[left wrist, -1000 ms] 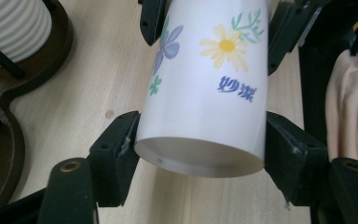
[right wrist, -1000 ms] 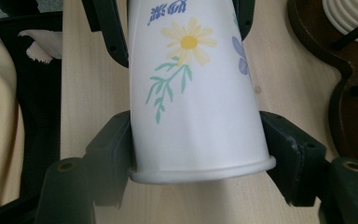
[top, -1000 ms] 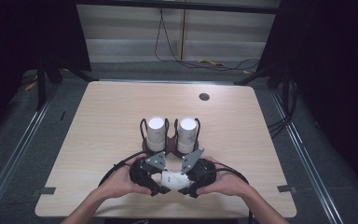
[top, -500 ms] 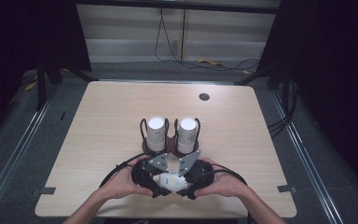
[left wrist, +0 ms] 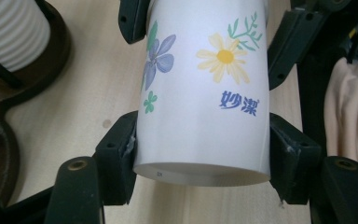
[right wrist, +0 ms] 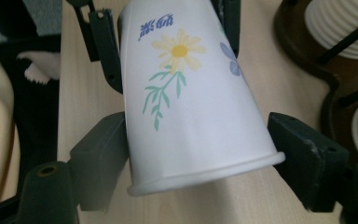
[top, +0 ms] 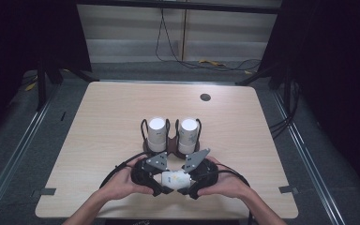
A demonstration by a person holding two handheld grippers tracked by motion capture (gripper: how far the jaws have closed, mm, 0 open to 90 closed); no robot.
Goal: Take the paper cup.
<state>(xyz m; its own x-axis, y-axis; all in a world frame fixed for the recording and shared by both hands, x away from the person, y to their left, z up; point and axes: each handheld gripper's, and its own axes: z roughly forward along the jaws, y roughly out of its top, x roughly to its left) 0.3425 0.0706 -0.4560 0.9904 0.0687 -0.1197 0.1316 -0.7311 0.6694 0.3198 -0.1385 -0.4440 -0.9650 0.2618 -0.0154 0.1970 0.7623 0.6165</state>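
Overhead, pale wooden table [top: 98, 140] sits amid dark curtained surroundings and cables [top: 168, 42].

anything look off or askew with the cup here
The paper cup lies on its side between the two grippers instead of standing. The left gripper clamps its base end; the right gripper, whose jaws have just been opening, stands clear of its rim end. No crush or spill shows.

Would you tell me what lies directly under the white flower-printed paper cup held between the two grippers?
Under the white flower-printed paper cup, bare light wooden tabletop shows on both sides. The strip directly beneath it is covered by the cup itself.
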